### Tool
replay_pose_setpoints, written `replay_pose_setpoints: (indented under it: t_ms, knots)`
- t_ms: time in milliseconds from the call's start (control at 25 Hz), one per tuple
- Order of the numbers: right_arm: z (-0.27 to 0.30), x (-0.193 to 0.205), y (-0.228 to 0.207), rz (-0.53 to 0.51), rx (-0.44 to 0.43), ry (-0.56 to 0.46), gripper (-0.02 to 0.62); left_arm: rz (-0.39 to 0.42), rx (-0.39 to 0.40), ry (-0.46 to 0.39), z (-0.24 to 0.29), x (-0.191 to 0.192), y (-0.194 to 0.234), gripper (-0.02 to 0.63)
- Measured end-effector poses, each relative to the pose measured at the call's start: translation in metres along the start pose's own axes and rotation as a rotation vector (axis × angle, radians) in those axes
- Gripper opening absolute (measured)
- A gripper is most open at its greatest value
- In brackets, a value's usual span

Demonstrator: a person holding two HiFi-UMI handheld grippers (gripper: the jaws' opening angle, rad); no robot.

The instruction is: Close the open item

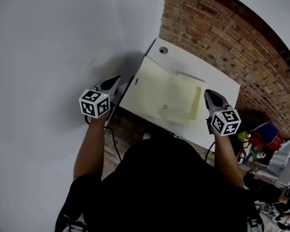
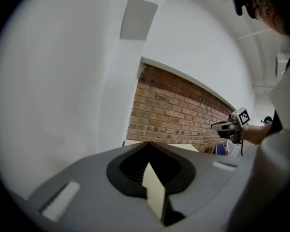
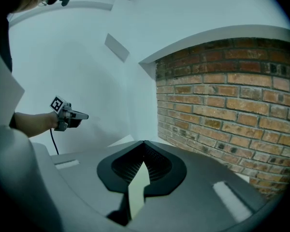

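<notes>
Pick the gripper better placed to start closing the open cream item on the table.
Right, probably. The right gripper sits beside the right edge of the open cream item. The left gripper hangs off the left edge of the table, farther from it. Both jaws are shut.

Desk [image 1: 183, 62]: in the corner, plain wall [image 1: 63, 33] left, brick wall [image 1: 222, 28] behind.
Folder [image 1: 169, 94]: on the desk, mid-surface.
Left tongs [image 1: 117, 79]: left of the desk.
Right tongs [image 1: 208, 94]: over its near right edge.
</notes>
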State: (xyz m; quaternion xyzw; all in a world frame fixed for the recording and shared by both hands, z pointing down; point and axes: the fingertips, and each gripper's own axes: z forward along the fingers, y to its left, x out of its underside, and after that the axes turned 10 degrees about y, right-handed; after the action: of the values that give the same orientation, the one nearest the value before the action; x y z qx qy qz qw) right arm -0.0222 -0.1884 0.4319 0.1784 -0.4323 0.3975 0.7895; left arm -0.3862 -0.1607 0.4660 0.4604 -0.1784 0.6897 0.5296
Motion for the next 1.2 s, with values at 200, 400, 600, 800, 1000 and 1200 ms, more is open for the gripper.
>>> replay_pose_setpoints:
  t_ms: [200, 400, 600, 800, 1000, 1200]
  knots:
    - [0.014, 0.007, -0.010, 0.001, 0.000, 0.013, 0.002, -0.015, -0.006, 0.037, 0.018, 0.011, 0.005, 0.003]
    - [0.019, 0.017, -0.019, 0.025, 0.001, 0.028, 0.002, -0.032, -0.003, 0.060, 0.029, 0.020, 0.005, 0.003]
    - [0.019, 0.021, -0.022, 0.033, 0.004, 0.029, 0.002, -0.049, 0.010, 0.116, 0.048, 0.040, 0.008, 0.003]
    - [0.018, 0.025, -0.025, 0.037, 0.010, 0.033, 0.002, -0.042, 0.017, 0.173, 0.070, 0.058, 0.010, 0.006]
    - [0.016, 0.031, -0.030, 0.046, 0.012, 0.044, 0.002, -0.042, 0.036, 0.227, 0.089, 0.068, 0.005, 0.008]
    - [0.017, 0.036, -0.030, 0.051, 0.008, 0.050, 0.002, -0.056, 0.046, 0.284, 0.106, 0.083, 0.006, 0.035]
